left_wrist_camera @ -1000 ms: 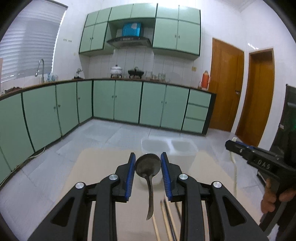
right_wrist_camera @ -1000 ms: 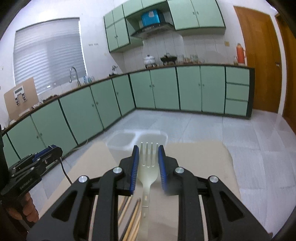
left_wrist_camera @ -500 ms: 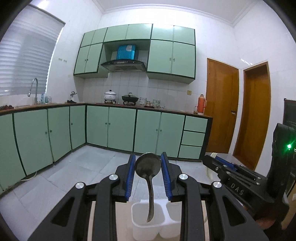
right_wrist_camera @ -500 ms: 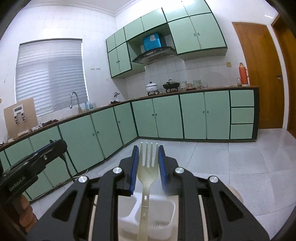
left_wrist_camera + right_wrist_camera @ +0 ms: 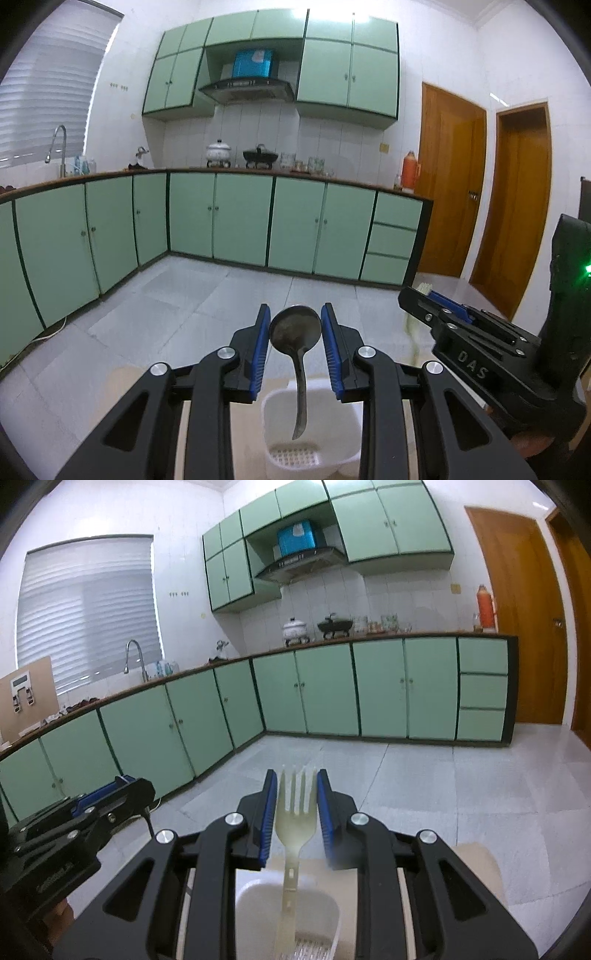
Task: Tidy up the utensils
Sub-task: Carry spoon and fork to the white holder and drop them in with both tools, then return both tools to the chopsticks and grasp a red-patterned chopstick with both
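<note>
Left gripper (image 5: 294,345) is clamped on the metal spoon (image 5: 295,330) at its bowl, handle hanging over the white caddy (image 5: 275,406). Right gripper (image 5: 295,814): jaws opening around the pale fork (image 5: 296,812), handle already in the caddy compartment (image 5: 251,897); pad contact looks marginal. Centre each handle over its slot, lower, then release.

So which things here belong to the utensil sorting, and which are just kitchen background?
Belongs to the job:
spoon in left gripper
fork in right gripper, jaws opening
white holder

Background:
white pot
black wok
orange flask
</note>
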### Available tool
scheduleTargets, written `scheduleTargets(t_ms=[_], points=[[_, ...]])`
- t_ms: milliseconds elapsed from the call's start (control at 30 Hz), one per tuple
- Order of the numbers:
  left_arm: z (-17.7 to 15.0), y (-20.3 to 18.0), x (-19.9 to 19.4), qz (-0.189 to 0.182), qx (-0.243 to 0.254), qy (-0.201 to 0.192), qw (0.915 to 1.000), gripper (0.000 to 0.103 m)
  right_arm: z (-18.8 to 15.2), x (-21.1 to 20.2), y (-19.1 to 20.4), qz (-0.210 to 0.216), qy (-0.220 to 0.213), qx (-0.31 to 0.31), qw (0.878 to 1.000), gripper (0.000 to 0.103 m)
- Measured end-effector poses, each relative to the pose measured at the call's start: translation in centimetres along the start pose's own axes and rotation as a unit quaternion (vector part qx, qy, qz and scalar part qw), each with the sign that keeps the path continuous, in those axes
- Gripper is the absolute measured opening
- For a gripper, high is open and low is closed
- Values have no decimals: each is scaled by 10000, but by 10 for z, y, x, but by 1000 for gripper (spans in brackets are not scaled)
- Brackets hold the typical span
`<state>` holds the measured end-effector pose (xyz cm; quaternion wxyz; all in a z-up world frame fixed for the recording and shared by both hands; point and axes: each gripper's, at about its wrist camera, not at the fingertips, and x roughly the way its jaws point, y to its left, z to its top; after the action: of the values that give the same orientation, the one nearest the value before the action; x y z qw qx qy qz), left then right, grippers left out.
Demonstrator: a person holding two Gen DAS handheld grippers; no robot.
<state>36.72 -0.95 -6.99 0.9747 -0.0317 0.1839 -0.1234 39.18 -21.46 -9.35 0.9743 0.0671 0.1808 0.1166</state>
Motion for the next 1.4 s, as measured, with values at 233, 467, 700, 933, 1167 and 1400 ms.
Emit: scheduleTargets(t_ms=[233,467,700,933,1167,1400], points=[[-11,5,-20,74,-82,84,9999,37,-16,-24,1,-33,56,76,9999,38],[-29,-1,-71,276,-44,186,9994,52,-41,-86,3,-231,150,169,9995,51],[-87,-1,-122,384,-154,974,9944,54,-109,-152,14,-491,741,262,9957,55],[-156,-4,-161,567,-75,1639,9848,54,-176,-201,35,-735,1256,293,9889,55],[-192,-10,-181,664,-60,1773,9819,54,-222,-229,53,-730,1532,179,9853,54],[-212,-20,-187,596,131,2061,9766,54,-245,-233,60,-578,1930,61,9795,48]])
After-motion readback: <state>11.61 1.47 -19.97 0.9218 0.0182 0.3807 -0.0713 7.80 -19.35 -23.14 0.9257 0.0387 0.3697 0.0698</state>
